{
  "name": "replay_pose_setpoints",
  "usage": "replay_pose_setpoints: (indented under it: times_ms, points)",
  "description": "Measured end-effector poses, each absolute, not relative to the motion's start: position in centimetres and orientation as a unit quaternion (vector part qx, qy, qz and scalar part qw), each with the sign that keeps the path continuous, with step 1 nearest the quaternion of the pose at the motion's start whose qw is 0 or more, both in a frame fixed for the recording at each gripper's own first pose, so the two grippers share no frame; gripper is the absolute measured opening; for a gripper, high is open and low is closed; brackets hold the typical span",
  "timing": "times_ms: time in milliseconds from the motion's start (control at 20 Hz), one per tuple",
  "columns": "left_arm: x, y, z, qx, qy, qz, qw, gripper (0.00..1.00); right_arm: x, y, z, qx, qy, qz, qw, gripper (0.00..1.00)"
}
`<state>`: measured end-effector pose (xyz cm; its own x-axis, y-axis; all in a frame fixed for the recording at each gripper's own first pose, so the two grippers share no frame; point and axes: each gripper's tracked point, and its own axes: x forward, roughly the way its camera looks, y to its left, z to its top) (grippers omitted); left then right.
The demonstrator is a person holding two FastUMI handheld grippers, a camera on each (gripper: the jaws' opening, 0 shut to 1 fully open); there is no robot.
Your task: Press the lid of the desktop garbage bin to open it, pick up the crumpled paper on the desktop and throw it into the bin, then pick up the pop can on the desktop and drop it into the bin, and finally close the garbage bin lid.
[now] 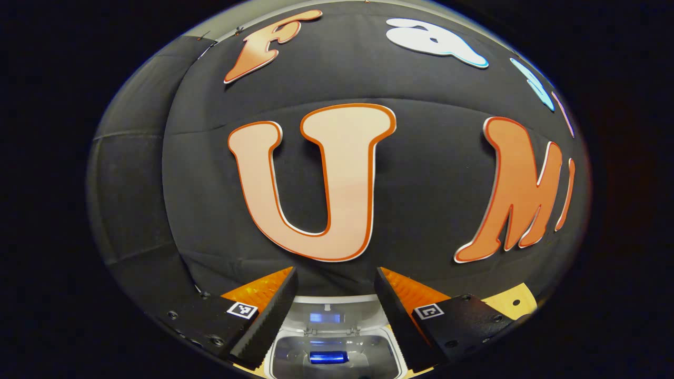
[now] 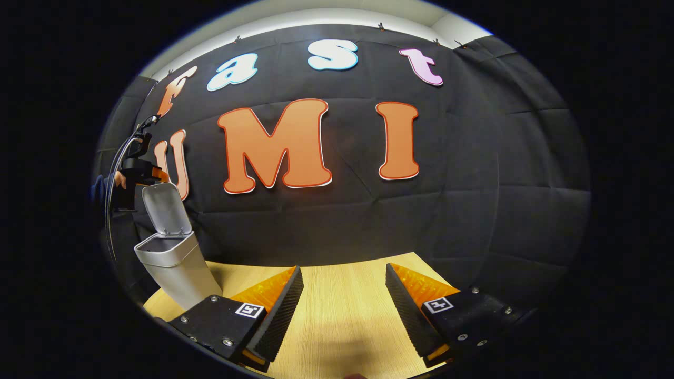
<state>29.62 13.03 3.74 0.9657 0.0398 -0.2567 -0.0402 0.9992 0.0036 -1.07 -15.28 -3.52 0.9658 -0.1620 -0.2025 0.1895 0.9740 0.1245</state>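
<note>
The grey desktop bin lies right below my left gripper, which is open and holds nothing. The bin's lid is raised, and a blue pop can lies inside the bin. In the right gripper view the same bin stands at the far left of the table with its lid tilted up. The left gripper hovers just above the lid's top edge, held by a hand. My right gripper is open over bare wood, well to the right of the bin.
The light wooden table runs back to the black cloth wall close behind the bin. A sliver of the table also shows at the right of the left gripper view.
</note>
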Motion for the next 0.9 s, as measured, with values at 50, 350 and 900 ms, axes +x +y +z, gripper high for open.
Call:
replay_pose_setpoints:
  times_ms: [50,350,900]
  points:
    - [28.6,12.9,3.3,-0.007,0.143,0.015,0.99,0.92,-1.1,-15.2,-3.6,0.071,0.096,-0.087,0.989,0.94]
    - [20.9,11.2,-3.2,0.002,0.208,-0.006,0.978,0.91,-1.2,-14.2,-3.9,0.058,0.093,-0.077,0.991,0.94]
    - [13.9,9.5,-14.4,-0.001,0.326,-0.008,0.945,0.92,-1.6,-11.6,-4.5,0.039,0.102,-0.039,0.993,0.94]
